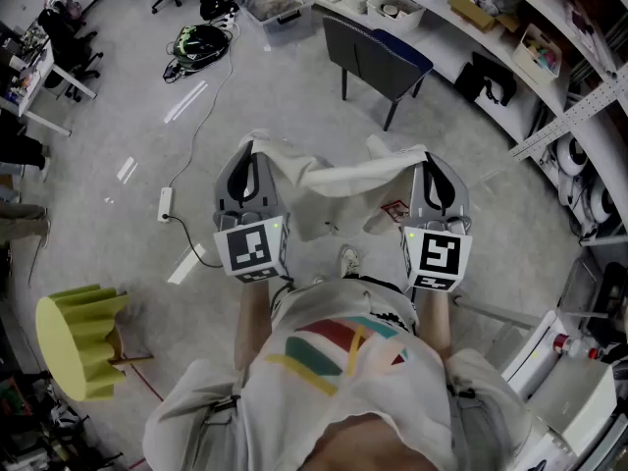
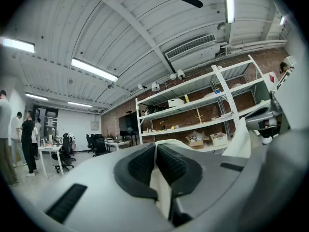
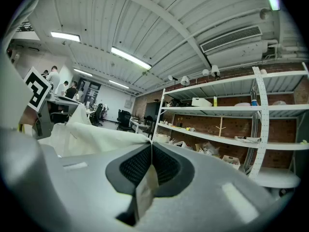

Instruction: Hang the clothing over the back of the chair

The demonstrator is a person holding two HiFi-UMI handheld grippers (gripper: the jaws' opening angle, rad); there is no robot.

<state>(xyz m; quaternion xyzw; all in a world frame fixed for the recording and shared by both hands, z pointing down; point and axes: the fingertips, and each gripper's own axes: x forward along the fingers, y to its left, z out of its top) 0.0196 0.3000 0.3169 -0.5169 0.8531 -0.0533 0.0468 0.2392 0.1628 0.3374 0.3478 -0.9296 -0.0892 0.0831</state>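
Left gripper view: saw the jaws of the left gripper [image 2: 155, 151] closed right down on a fold of the cream clothing [image 2: 161, 187], cloth squeezed between the black ribbed pads [image 2: 137, 166] and poking out underneath. Same story in the right gripper view: found the right gripper [image 3: 151, 151] pinched shut on another bit of it, small flap dangling below the pads, more fabric bunched off to its left. Checked the head view next. Spotted both grippers held out in front of the person, side by side and well apart, clothing strung between them and sagging a little in the middle, up off the floor [image 1: 147, 135]. Noticed the chair [image 1: 373, 57], dark with a blue seat, standing farther ahead on the floor, well apart from the cloth, so not hung yet. Also caught a yellow stool [image 1: 78, 337] by the left edge and shelving [image 1: 510, 27] along the right.
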